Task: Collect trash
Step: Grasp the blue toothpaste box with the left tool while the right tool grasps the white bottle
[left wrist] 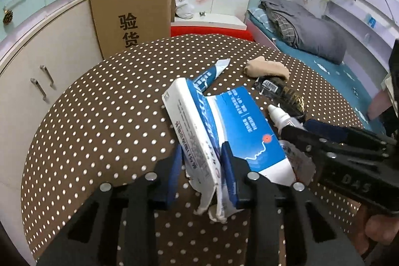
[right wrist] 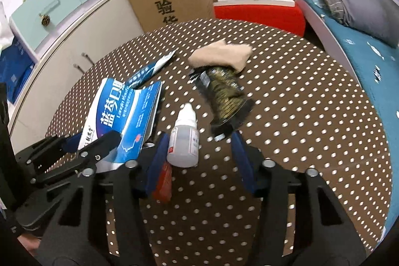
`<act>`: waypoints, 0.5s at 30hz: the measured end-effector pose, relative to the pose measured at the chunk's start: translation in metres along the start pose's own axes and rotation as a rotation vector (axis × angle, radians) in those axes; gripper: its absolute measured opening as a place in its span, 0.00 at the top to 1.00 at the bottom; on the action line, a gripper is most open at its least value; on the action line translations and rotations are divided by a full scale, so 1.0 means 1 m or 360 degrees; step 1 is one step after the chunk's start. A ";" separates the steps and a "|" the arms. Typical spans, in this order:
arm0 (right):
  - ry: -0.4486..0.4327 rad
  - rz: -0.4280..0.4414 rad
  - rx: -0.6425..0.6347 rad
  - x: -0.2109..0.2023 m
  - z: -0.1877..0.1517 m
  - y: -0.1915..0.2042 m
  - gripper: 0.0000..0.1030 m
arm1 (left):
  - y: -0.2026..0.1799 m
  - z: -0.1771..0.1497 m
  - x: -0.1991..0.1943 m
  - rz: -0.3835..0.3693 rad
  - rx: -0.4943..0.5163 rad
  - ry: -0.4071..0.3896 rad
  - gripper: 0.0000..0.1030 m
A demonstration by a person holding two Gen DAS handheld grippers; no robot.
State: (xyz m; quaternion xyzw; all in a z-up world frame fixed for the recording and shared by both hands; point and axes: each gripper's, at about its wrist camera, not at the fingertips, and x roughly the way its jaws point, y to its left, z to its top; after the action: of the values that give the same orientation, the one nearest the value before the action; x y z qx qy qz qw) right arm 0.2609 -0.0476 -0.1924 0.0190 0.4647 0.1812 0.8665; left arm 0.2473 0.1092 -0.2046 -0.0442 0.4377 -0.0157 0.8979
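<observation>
On dotted table [right wrist: 299,116]: one box [left wrist: 224,121] clamped in left gripper [left wrist: 202,161], one bottle [right wrist: 184,138] between spread right gripper [right wrist: 199,153] fingers.

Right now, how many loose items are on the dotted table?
5: blue box in left gripper, torn flap behind it, dropper bottle, dark packet, beige cloth farthest.

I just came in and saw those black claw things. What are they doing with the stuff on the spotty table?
Someone is tidying up trash with two hand-held grippers. The left gripper is squeezed shut on a torn blue and white box. The right gripper is open, with a little white dropper bottle lying between its fingers, not gripped yet. A dark wrapper and a beige cloth lie on the polka-dot table.
</observation>
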 end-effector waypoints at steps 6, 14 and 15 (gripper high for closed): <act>-0.0024 0.0092 0.0046 -0.015 -0.015 -0.010 0.72 | 0.007 -0.014 -0.017 -0.0003 -0.0016 -0.0010 0.72; -0.0025 0.0116 0.0075 -0.041 -0.036 -0.034 0.73 | 0.007 -0.027 -0.036 -0.0010 0.0003 -0.0026 0.74; -0.0004 0.0117 0.0062 -0.040 -0.040 -0.034 0.72 | 0.007 -0.030 -0.037 -0.0002 0.0011 -0.0022 0.74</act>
State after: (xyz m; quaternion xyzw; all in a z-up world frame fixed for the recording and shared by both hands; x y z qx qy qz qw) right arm 0.2188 -0.0983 -0.1897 0.0531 0.4661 0.2039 0.8593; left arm 0.2009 0.1166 -0.1948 -0.0415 0.4315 -0.0174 0.9010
